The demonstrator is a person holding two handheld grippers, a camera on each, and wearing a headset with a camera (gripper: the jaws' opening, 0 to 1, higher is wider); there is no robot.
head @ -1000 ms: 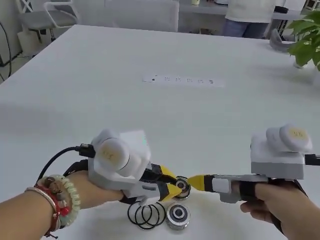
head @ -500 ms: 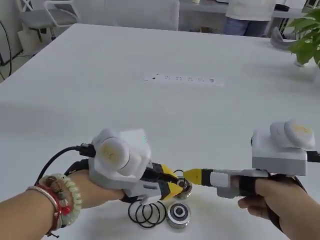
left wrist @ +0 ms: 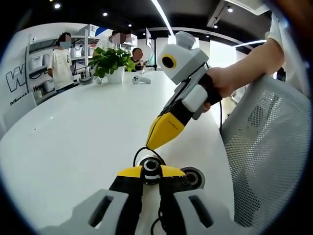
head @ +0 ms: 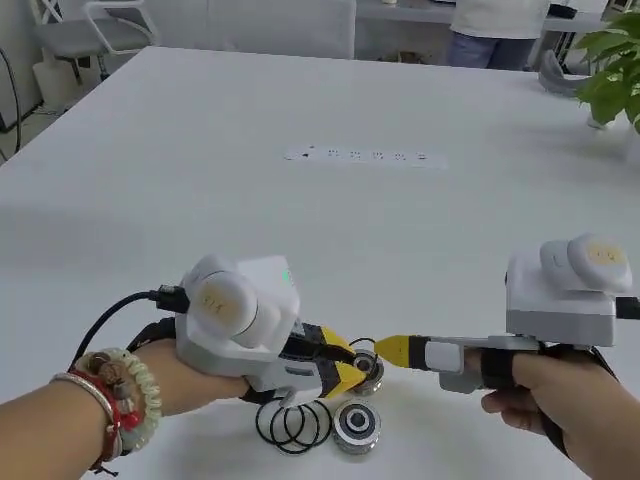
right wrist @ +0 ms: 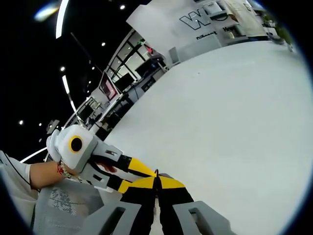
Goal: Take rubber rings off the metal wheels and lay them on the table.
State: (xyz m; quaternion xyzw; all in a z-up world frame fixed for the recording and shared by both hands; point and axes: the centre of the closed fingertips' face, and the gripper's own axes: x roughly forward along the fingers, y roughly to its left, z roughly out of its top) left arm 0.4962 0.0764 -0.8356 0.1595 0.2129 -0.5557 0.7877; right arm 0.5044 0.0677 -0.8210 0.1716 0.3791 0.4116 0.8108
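Observation:
My left gripper [head: 350, 365] is shut on a small metal wheel [head: 368, 371] just above the white table [head: 300, 240]. In the left gripper view the wheel [left wrist: 150, 164] sits between the yellow jaws. My right gripper [head: 383, 348] comes in from the right, shut on a thin black rubber ring [head: 360, 344] that stretches up from the wheel as a loop [left wrist: 140, 152]. That ring shows as a thin black line [right wrist: 156, 173] at the right gripper's closed tips [right wrist: 156, 183]. A second metal wheel [head: 355, 422] lies on the table, with loose black rings [head: 293, 426] beside it.
A socket strip [head: 365, 157] is set into the table's middle. A potted plant [head: 612, 85] stands at the far right, chairs [head: 95, 35] at the far left, and a person [head: 500, 30] behind the table. The near table edge is just below both hands.
The right gripper has lifted slightly up and away from the wheel, drawing the black ring out into a loop. The left gripper holds the wheel in place.

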